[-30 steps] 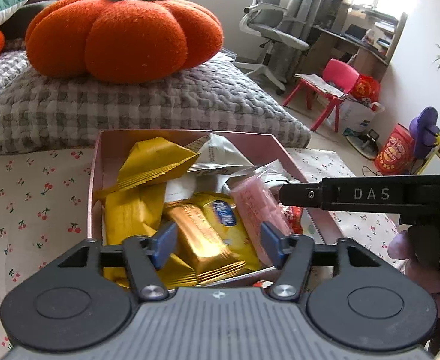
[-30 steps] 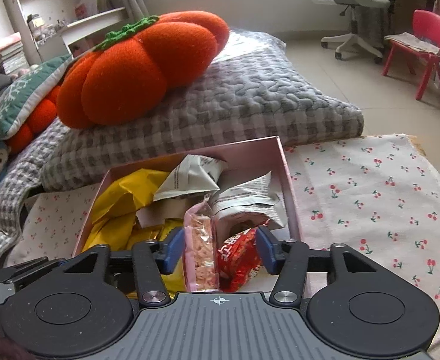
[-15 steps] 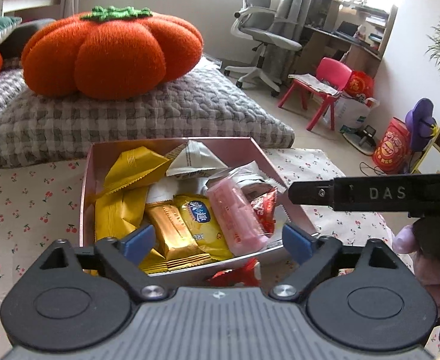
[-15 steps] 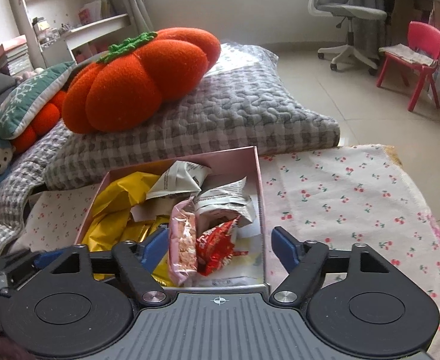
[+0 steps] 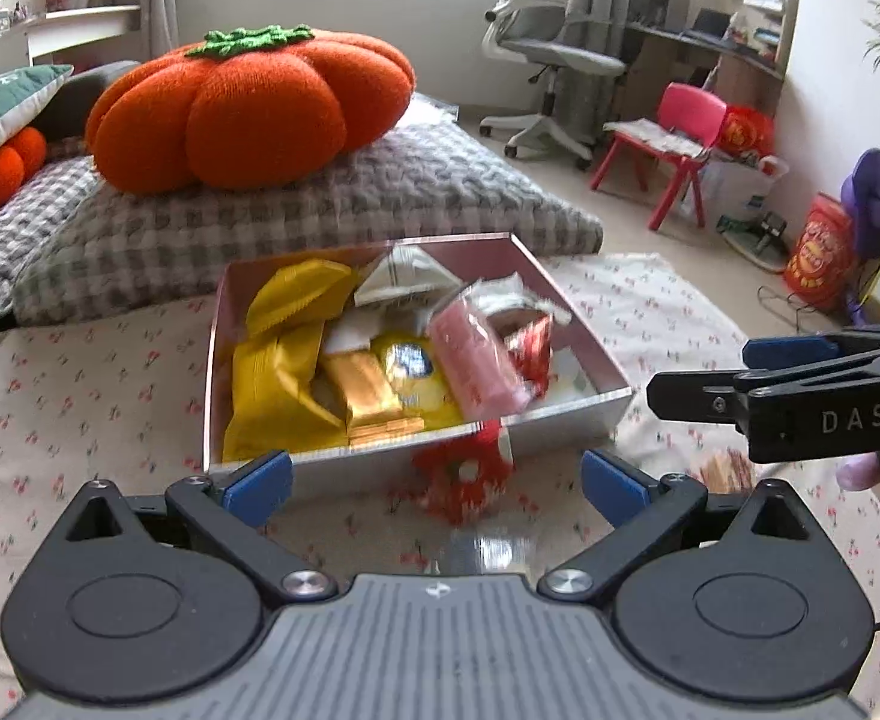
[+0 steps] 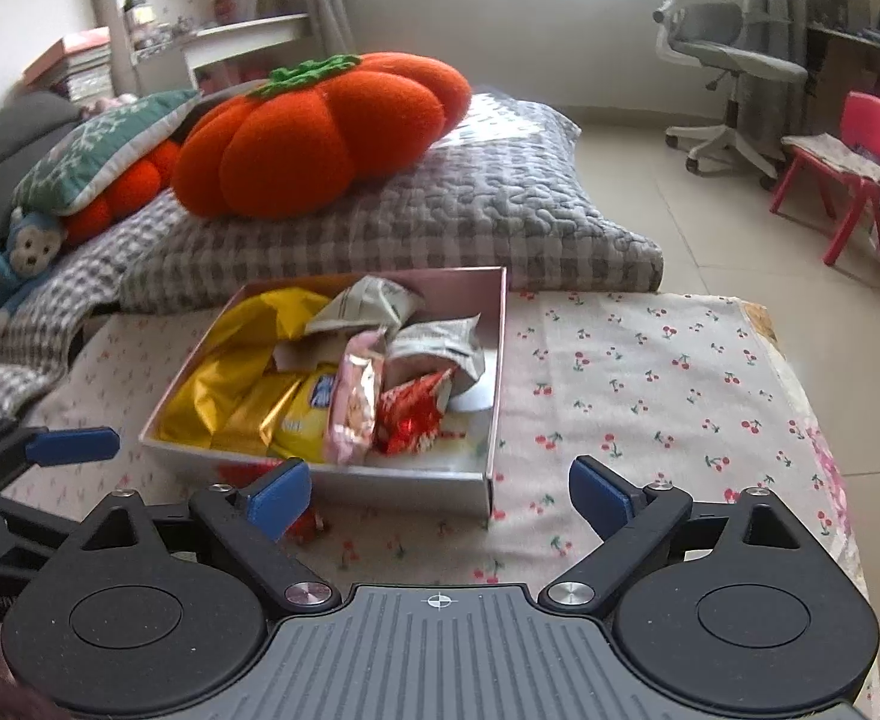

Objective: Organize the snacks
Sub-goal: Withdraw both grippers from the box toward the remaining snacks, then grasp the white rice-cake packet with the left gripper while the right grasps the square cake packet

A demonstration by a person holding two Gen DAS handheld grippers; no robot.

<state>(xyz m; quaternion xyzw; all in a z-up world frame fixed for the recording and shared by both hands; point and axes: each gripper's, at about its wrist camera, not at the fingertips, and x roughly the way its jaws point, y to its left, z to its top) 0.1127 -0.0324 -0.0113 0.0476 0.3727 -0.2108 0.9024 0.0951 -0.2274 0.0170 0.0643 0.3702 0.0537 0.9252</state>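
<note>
A pink box (image 5: pixel 560 414) (image 6: pixel 410 486) sits on the cherry-print cloth, full of snacks: yellow bags (image 5: pixel 278 384), a gold bar (image 5: pixel 368 396), a pink packet (image 5: pixel 476 360) (image 6: pixel 356 402) and a red packet (image 6: pixel 413 414). My left gripper (image 5: pixel 434 483) hangs just in front of the box, its jaws opening wide and gripping nothing. A loose red packet (image 5: pixel 464 474) lies on the cloth below them. My right gripper (image 6: pixel 439 495) is also short of the box's front wall, jaws opening, nothing between them. Each gripper shows at the side of the other's view.
Behind the box lie a grey checked quilt (image 5: pixel 320 216) and an orange pumpkin cushion (image 5: pixel 248 108). Cherry-print cloth (image 6: pixel 650 390) stretches right to the surface's edge. Another small packet (image 5: pixel 722 468) lies under the right gripper. An office chair (image 6: pixel 722 54) and pink child's chair (image 6: pixel 860 150) stand on the floor.
Both grippers have drawn back out of the box and their jaws have spread wide. The gold bar, the pink packet and the red packet they were around now lie in the box.
</note>
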